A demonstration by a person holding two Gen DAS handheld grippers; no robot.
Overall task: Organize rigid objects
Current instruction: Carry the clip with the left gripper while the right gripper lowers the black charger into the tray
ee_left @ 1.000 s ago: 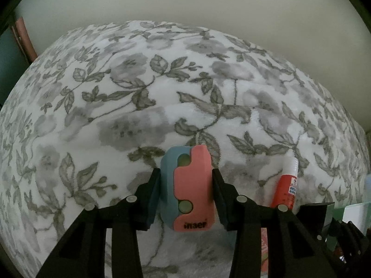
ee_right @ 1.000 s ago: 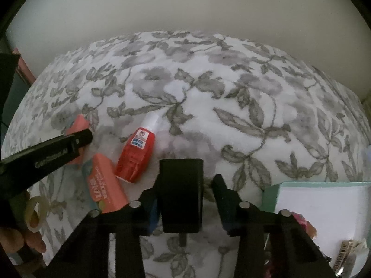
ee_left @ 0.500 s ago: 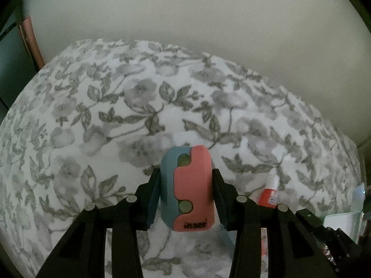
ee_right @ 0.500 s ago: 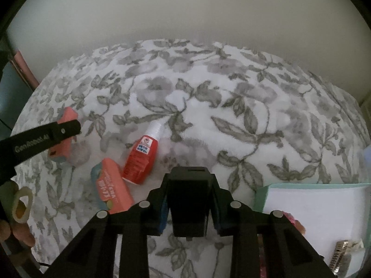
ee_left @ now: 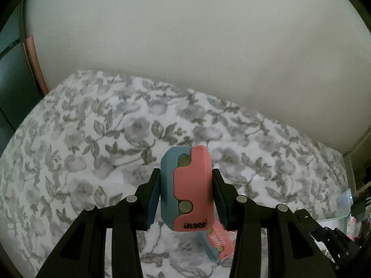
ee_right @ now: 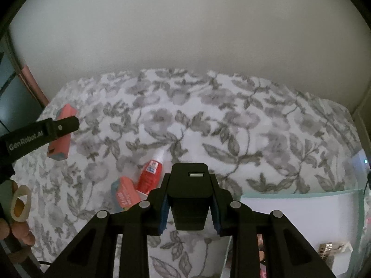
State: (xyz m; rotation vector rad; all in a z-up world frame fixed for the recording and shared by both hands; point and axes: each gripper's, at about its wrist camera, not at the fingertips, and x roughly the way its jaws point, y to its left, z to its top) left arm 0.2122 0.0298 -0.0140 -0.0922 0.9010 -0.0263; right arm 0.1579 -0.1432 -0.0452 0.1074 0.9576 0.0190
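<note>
My left gripper is shut on a pink-and-blue block marked "inaer", held upright in the air above the floral cloth. From the right wrist view, that same block shows at the far left beside a left gripper finger. My right gripper is shut on a black USB charger, port facing up, also off the cloth. A second pink-and-blue block and a red glue bottle lie side by side on the cloth below. The second block is partly hidden under my left fingers.
A shallow white box with a pale green rim sits at the right on the cloth, small items in its near corner. A plain wall runs behind. A dark cabinet edge stands at the left. A person's hand shows at the lower left.
Both grippers have risen with their objects and the cloth has dropped away below them. The right jaws closed the last gap onto the charger early in the second.
</note>
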